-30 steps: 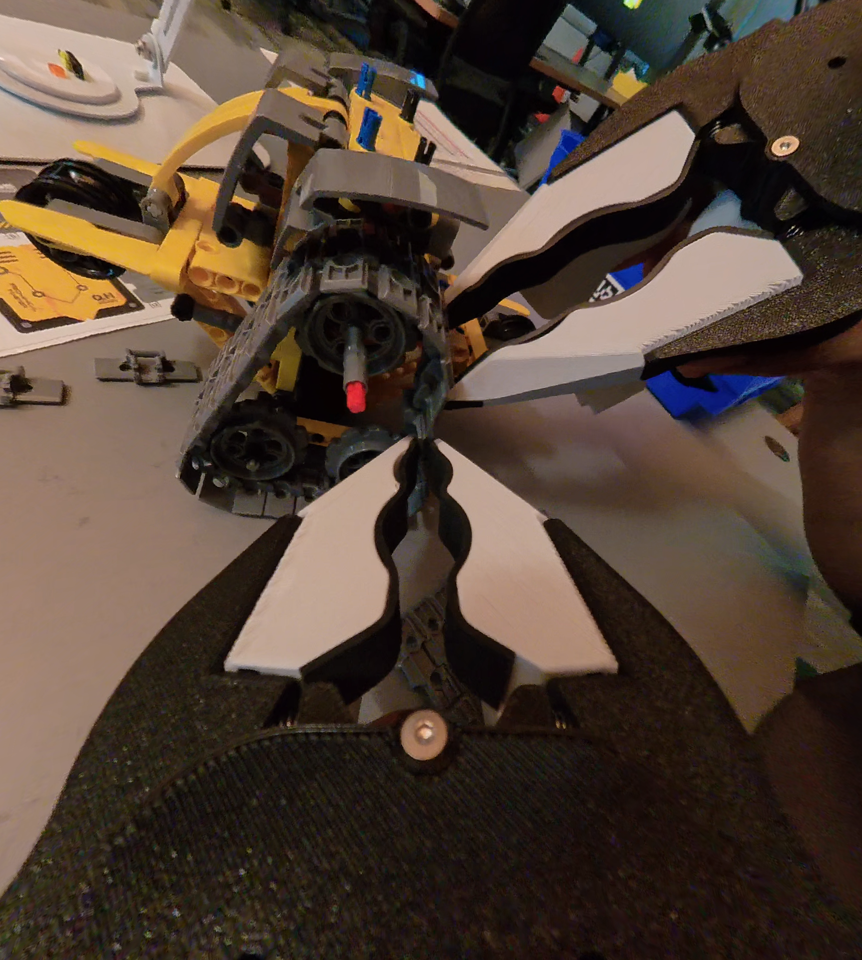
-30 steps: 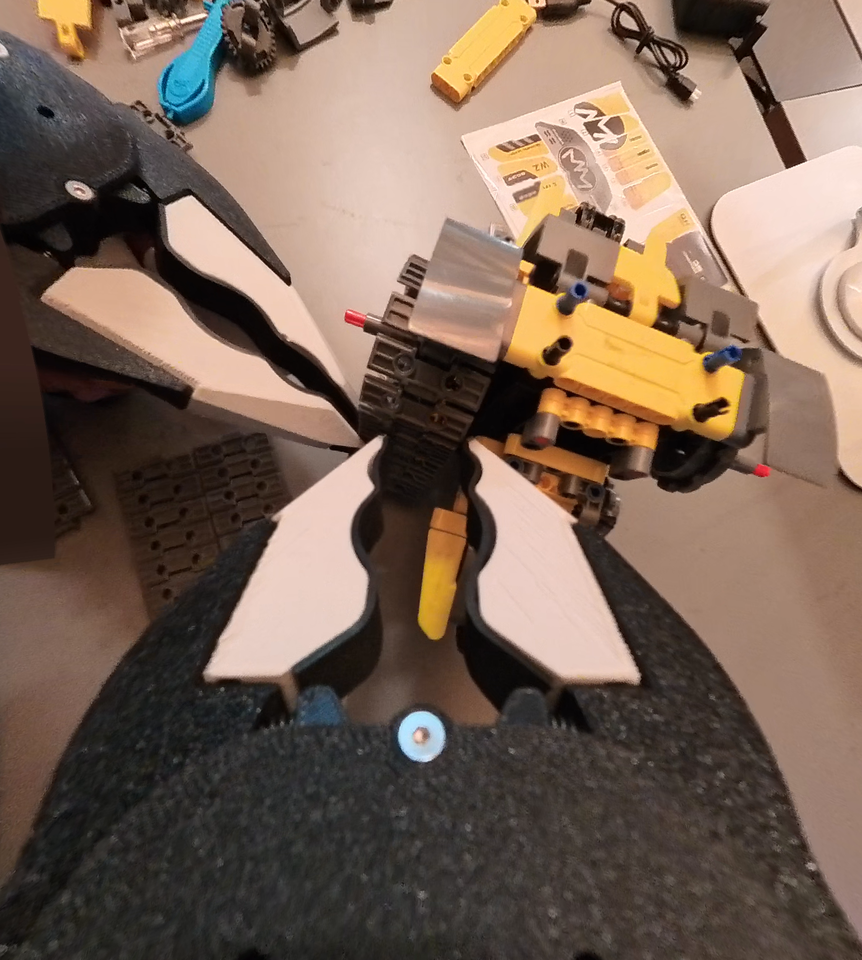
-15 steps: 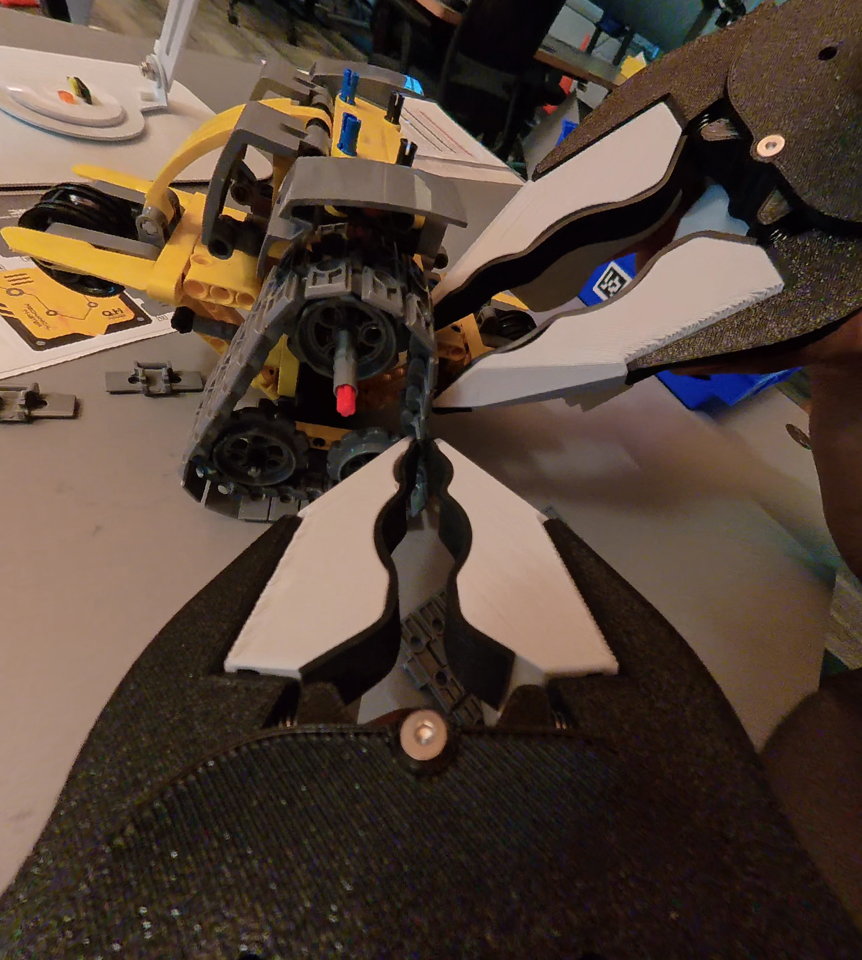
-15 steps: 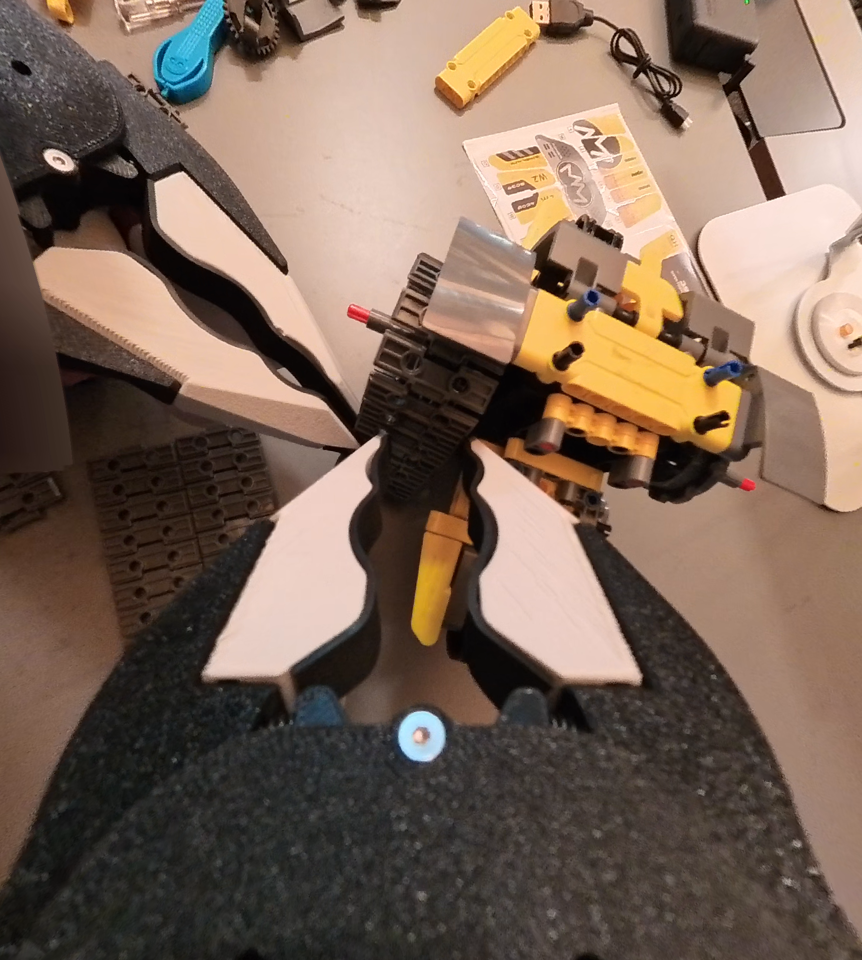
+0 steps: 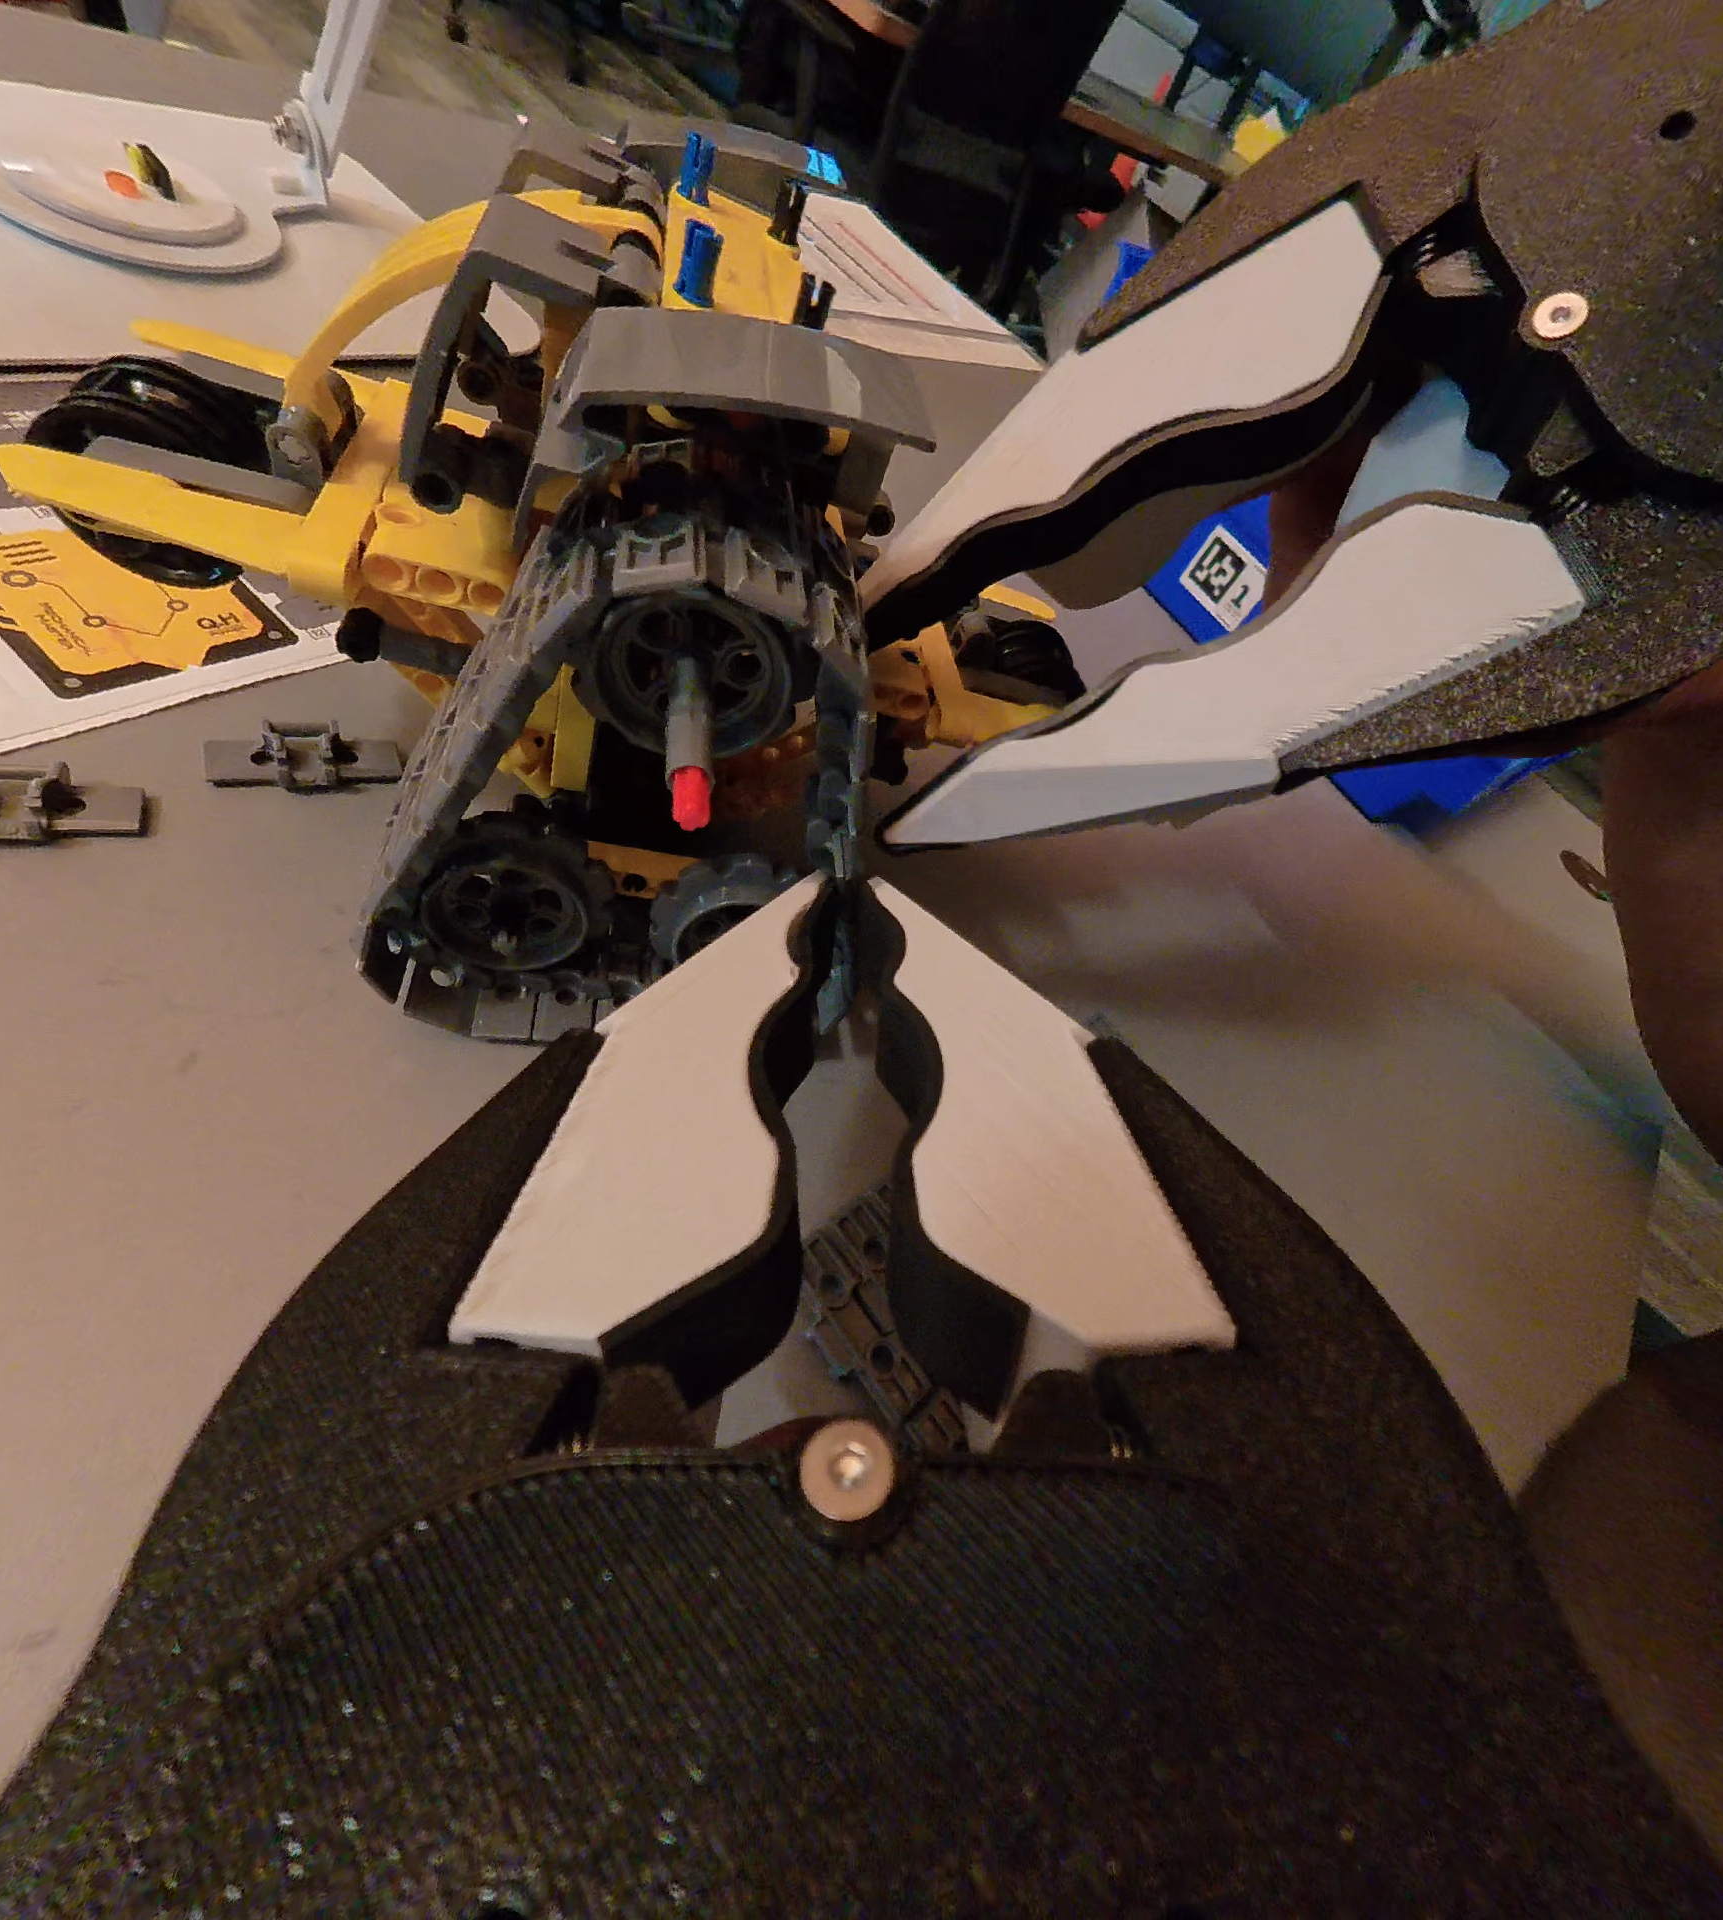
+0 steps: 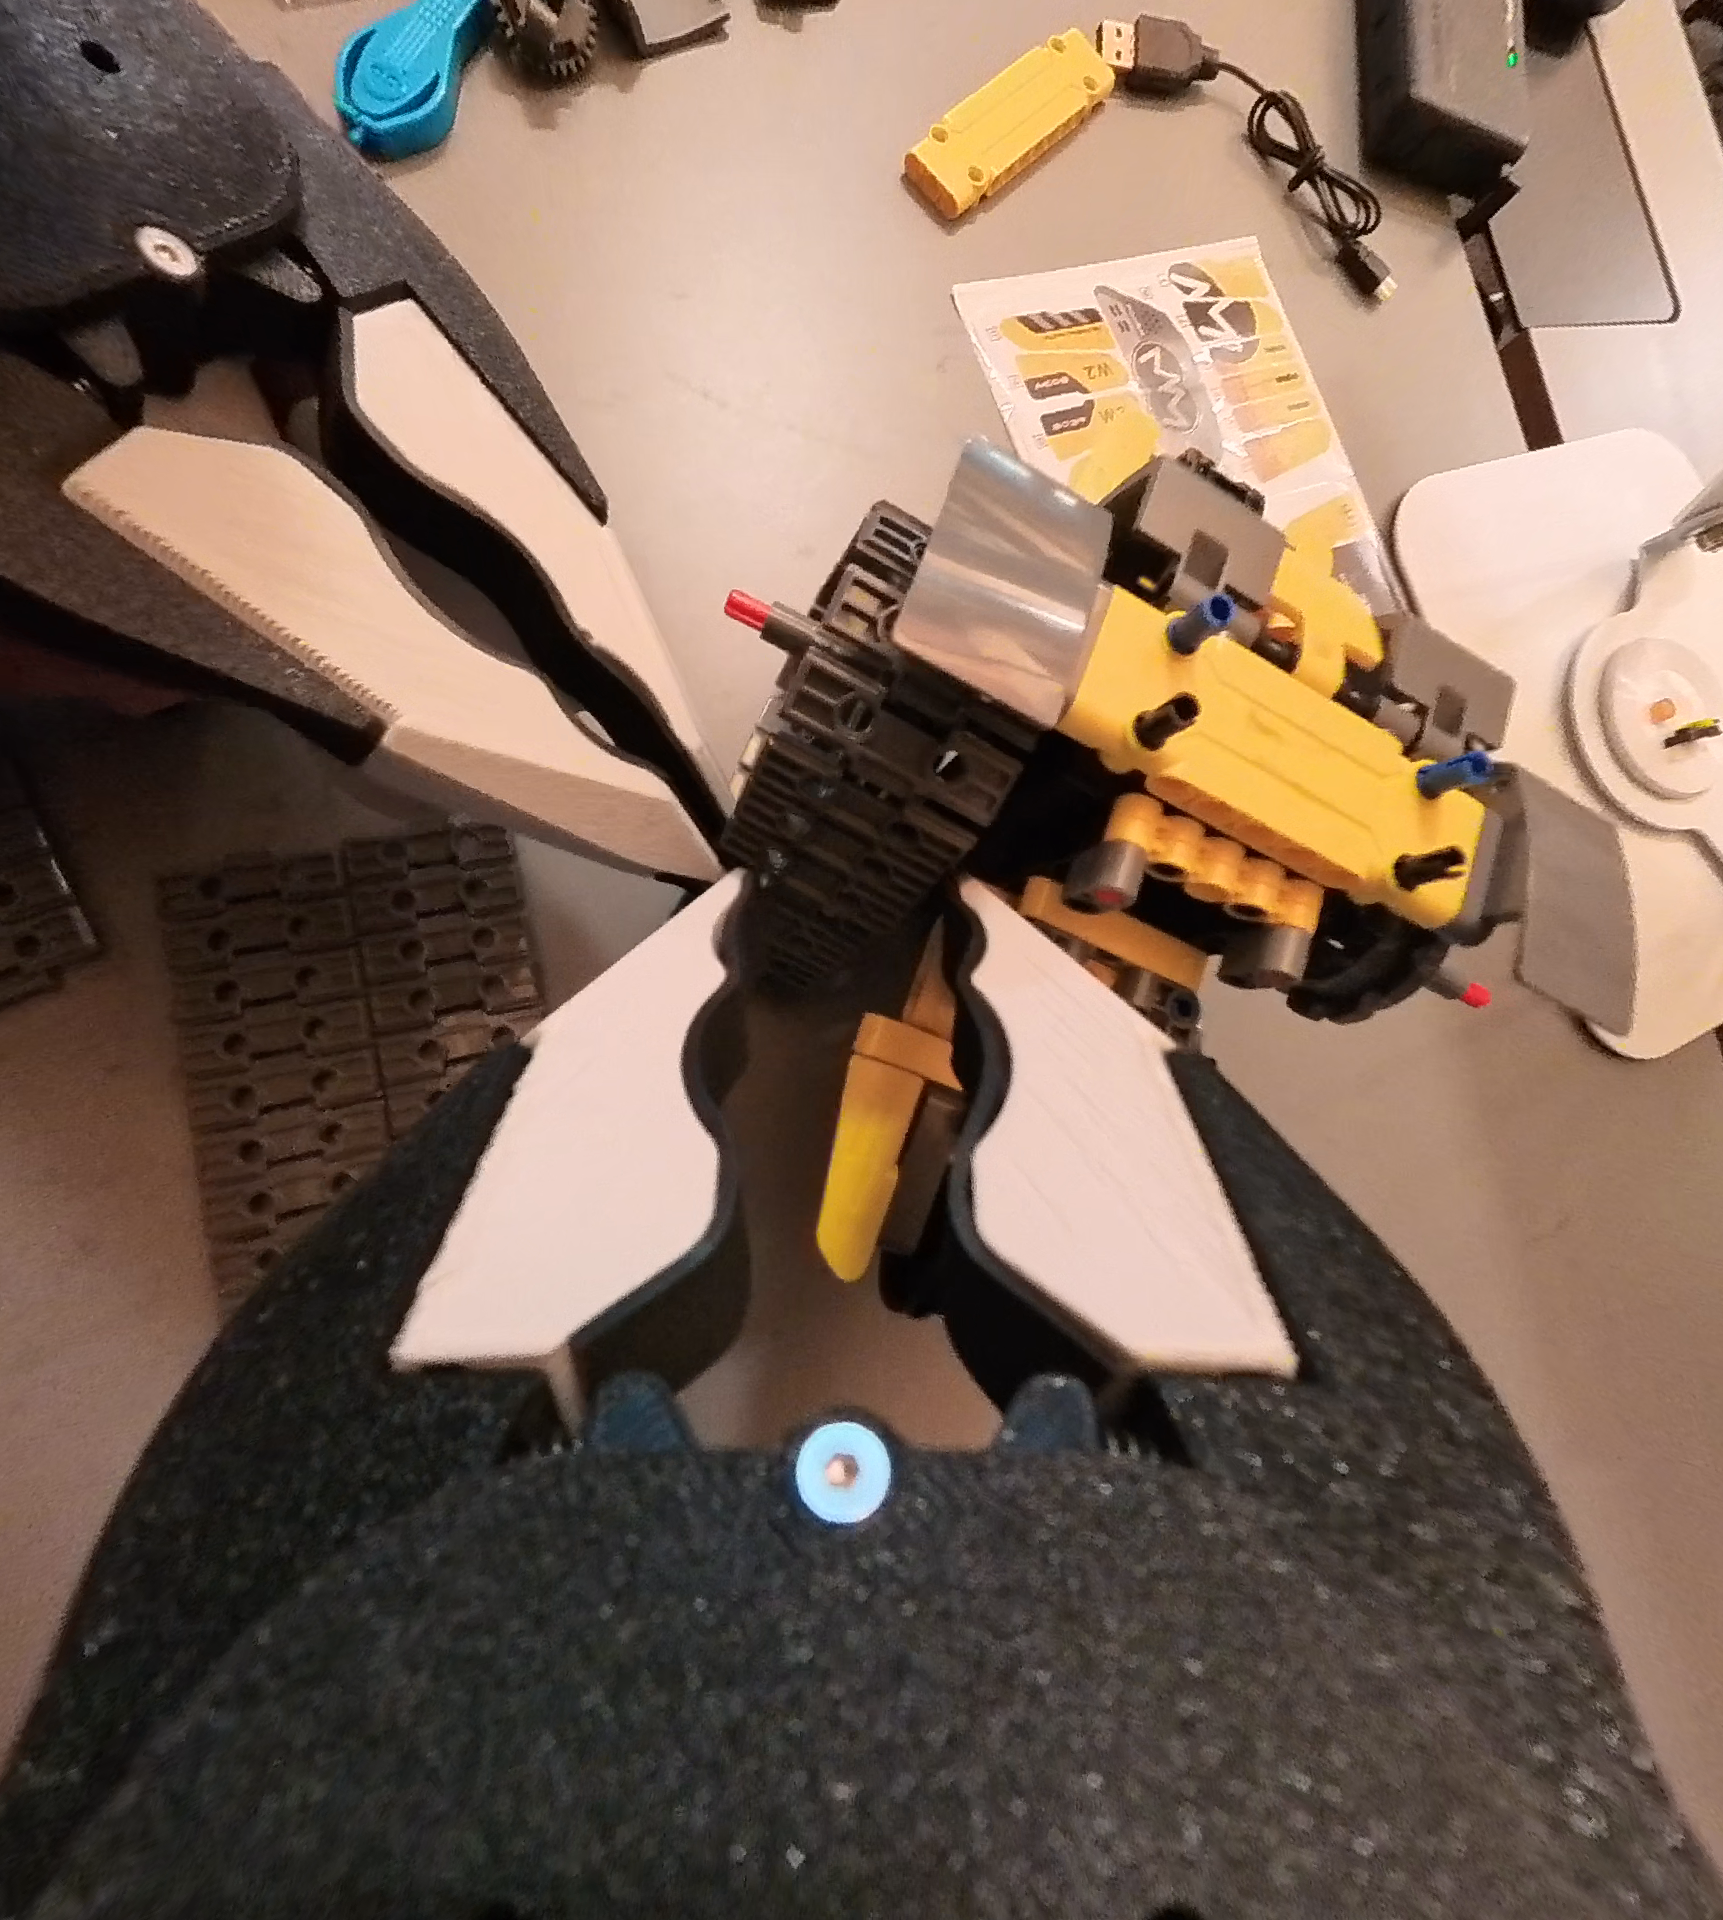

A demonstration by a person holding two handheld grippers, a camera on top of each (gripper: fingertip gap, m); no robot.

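Both tools pinch the model's grey track.

Left claw: fingertips nearly together, pinched on a thin dark piece. Right claw: jaws parted wider, clamped. The two claws' tips almost meet.

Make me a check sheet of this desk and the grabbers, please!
Surface: grey table.
Things in hand: yellow model, tilted; its track loose at one end.
Clutter: track links, sticker sheet, yellow beam, blue tool.
Grippers: left gripper shut on the track end; right gripper clamps the model's tracked side.
Cables: black USB cable, loose.
Surroundings: white stand base; blue bin beyond the table.
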